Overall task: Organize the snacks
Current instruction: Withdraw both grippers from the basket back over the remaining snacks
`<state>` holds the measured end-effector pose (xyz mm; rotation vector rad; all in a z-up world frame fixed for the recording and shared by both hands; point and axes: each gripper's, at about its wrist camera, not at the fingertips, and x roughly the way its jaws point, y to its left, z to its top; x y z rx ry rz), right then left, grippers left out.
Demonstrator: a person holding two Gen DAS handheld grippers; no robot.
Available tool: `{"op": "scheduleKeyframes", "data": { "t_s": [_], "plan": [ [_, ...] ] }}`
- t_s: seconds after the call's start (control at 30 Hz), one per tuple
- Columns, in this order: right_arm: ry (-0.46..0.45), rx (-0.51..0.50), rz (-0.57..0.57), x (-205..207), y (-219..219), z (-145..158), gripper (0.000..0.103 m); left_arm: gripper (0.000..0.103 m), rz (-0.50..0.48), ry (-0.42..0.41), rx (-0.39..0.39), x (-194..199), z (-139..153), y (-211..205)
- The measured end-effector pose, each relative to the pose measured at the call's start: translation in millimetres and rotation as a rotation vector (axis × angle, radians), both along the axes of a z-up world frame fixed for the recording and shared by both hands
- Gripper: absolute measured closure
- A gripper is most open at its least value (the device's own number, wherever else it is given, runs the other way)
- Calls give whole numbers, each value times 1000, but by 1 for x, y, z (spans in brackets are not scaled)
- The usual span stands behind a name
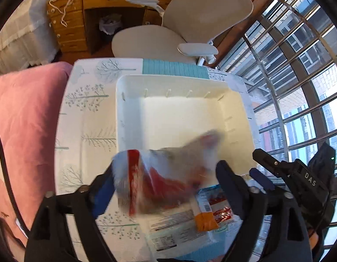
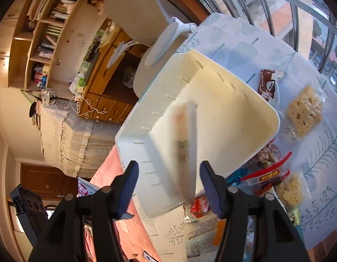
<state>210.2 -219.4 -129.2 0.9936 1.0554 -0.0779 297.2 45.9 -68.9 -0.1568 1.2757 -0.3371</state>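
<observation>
Both jaws released. Red-and-white packet (image 1: pixel 159 174) blurred between left gripper (image 1: pixel 166 181) fingers, over white bin's (image 1: pixel 129 113) near rim; pale packet (image 2: pixel 186 150) likewise between right gripper (image 2: pixel 169 181) fingers. We'd clear the rim before withdrawing.

red-white packet (image 1: pixel 159 174) motion-blurred, pale packet (image 2: pixel 186 144) blurred

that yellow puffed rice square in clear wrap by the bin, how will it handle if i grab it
The puffed rice square is probably light for its size: it looks airy and clumped. It likely holds its flat slab shape but could crumble under a hard squeeze. The glossy clear wrap may slip between pads, and its loose edges look crinkly.
</observation>
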Motion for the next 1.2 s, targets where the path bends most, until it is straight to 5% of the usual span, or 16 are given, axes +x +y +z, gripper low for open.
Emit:
{"op": "scheduleKeyframes", "data": {
  "t_s": [0.37, 0.47, 0.7, 1.2],
  "plan": [
    [16, -25, -12, -16, -19, 8, 32, 16, 45, 40, 13, -15, -1, -2],
    [3, -98, 18, -27, -21, 19, 32, 16, 53, 35, 6, -28, 1, -2],
    [-67, -270, 130, -63, -15, 39, 32, 16, 44, 53, -37, -73, -2, -6],
    [-73, -404, 262, -168, -7, 36, 32, 16, -4, 81, -22, -182, -13, -17]
  ]
}}
